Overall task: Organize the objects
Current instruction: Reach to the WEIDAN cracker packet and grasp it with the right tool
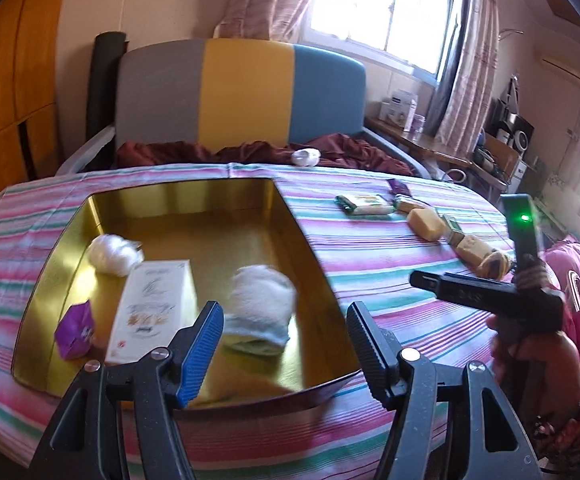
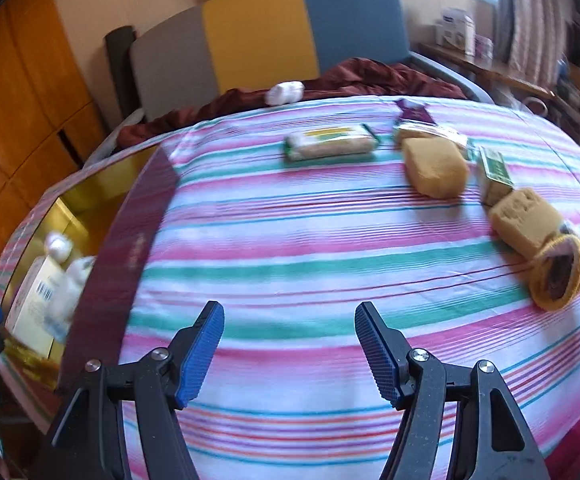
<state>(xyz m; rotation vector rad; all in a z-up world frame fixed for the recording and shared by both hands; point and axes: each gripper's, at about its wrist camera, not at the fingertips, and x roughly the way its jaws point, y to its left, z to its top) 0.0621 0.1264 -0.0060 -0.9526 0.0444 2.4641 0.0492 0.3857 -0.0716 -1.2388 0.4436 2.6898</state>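
The left gripper (image 1: 286, 340) hung with jaws apart and empty just above the gold tin (image 1: 66, 248), the rolled white towel (image 1: 260, 304) and the white box (image 1: 152, 312) lying inside directly ahead of its pads, seemingly gathered there as the sorted lot; the right gripper (image 2: 290, 344) also stood apart and empty over the striped bed cover (image 2: 290, 248), the tin off to its left; ahead and to its right lay the sponges (image 2: 433, 168) and wrapped packet (image 2: 329, 142), probably awaiting collection.

Rectangular gold metal tin (image 1: 194, 216): inner walls glossy, mirror-like. Striped pink-green-white cloth bedcover (image 2: 290, 240): matt, woven, faintly ribbed. White fluffy towel roll (image 1: 260, 300) looked soft, nappy. White cardboard box (image 1: 152, 312): smooth, printed. Yellow porous sponge block (image 2: 433, 164): rough, matt. Blue ribbed gripper pads (image 2: 202, 352) looked rubbery; black arms, matt plastic.
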